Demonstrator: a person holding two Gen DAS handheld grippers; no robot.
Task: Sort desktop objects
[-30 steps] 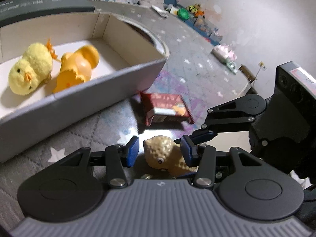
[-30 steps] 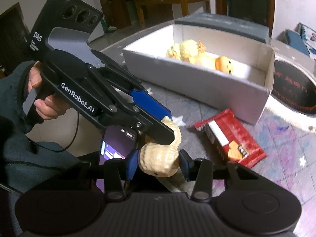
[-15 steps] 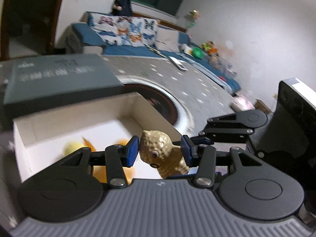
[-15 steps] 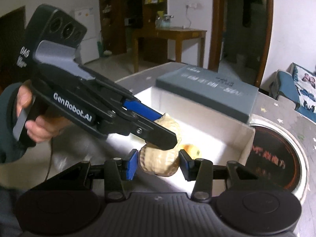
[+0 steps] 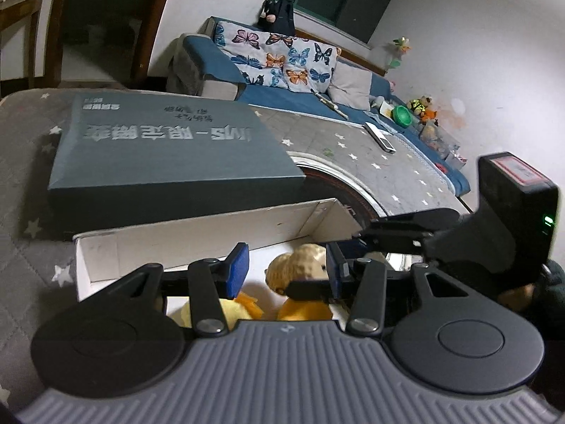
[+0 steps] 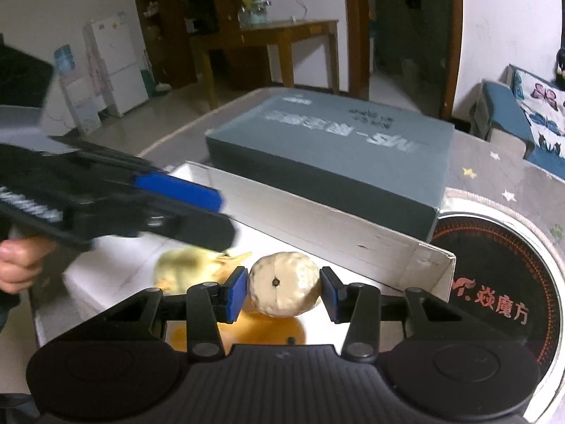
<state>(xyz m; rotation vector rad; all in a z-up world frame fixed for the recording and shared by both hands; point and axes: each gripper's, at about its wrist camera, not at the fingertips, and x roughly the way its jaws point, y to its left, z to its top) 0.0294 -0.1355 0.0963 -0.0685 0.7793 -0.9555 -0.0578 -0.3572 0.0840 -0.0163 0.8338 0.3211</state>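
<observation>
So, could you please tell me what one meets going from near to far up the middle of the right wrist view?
Right gripper → beige peanut toy between its pads → white box's far wall → grey box lid → wooden table in the room behind.

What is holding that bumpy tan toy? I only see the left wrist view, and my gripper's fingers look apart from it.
Observer: The right gripper. In the right wrist view, its blue pads press on both sides of the tan toy.
Visitor: What's the dark curve behind the white box?
Observer: A round black plate with red characters printed on it, right beside the white box.
Visitor: Who carries my gripper?
Observer: A bare hand at the picture's left edge holds the left gripper, which shows blurred there.
</observation>
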